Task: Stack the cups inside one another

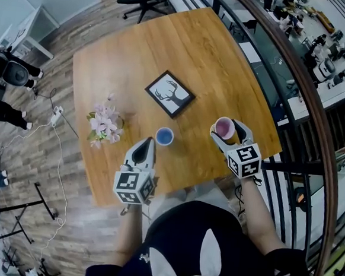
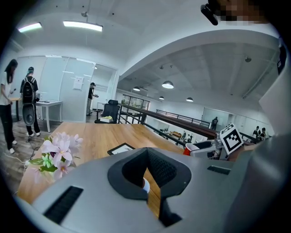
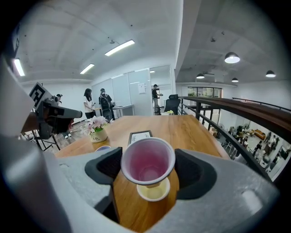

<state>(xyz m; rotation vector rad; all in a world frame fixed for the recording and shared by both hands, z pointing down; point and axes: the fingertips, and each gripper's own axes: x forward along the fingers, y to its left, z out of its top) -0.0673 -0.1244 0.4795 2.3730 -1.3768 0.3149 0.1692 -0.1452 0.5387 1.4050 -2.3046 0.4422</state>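
A pink cup (image 3: 148, 160) hangs between the pads of my right gripper (image 3: 150, 170), which is shut on it. It hangs just above a yellow cup (image 3: 153, 191) standing on the wooden table (image 1: 225, 67). In the head view the pink cup (image 1: 224, 128) and right gripper (image 1: 227, 133) are near the table's right front, and the yellow cup is hidden. A blue cup (image 1: 164, 136) stands at the front middle. Just behind it is my left gripper (image 1: 144, 144), its jaws drawn together on nothing. Only a sliver of the blue cup (image 2: 144, 185) shows through that gripper's narrow gap.
A framed deer picture (image 1: 170, 93) lies mid-table. A small pot of pink flowers (image 1: 104, 124) stands at the left front. A metal railing (image 1: 295, 84) runs along the table's right side. People stand by a desk in the far room (image 2: 18, 102).
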